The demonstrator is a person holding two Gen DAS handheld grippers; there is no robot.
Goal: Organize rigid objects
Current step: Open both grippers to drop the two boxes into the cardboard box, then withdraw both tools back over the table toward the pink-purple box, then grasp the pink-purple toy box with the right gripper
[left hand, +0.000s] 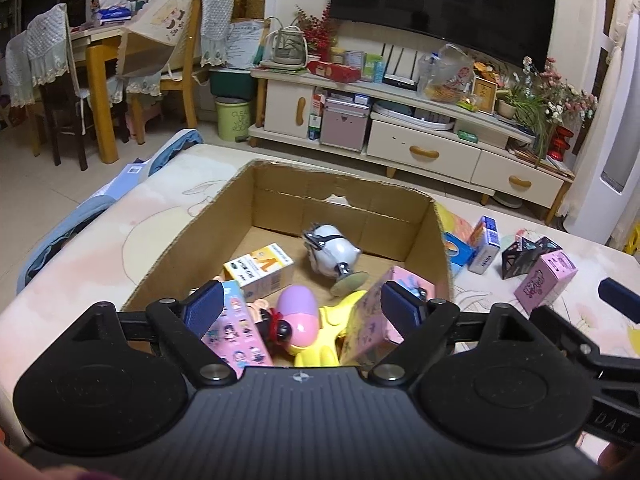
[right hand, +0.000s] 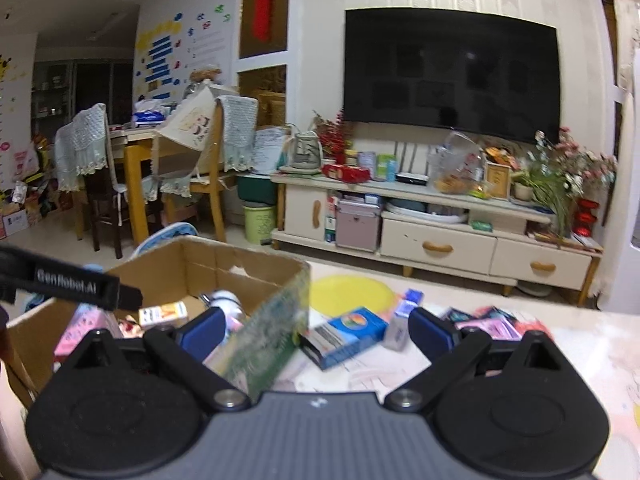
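Note:
An open cardboard box [left hand: 224, 208] stands on the table. Inside lie a white and yellow carton [left hand: 260, 268], a white round toy [left hand: 332, 250], a pink and purple egg toy [left hand: 298, 314], a yellow toy [left hand: 320, 344] and two pink boxes [left hand: 236, 332] [left hand: 376, 312]. My left gripper [left hand: 302, 306] is open and empty above the box's near end. My right gripper [right hand: 316, 330] is open and empty over the box's right wall [right hand: 272, 336]. A blue box [right hand: 344, 336] lies on the table just beyond it.
Several small boxes lie on the table right of the cardboard box, among them a blue and white carton [left hand: 486, 244], a dark box [left hand: 520, 254] and a pink box [left hand: 546, 276]. A yellow plate [right hand: 352, 294] lies behind. A TV cabinet [left hand: 424, 148] and chairs stand beyond the table.

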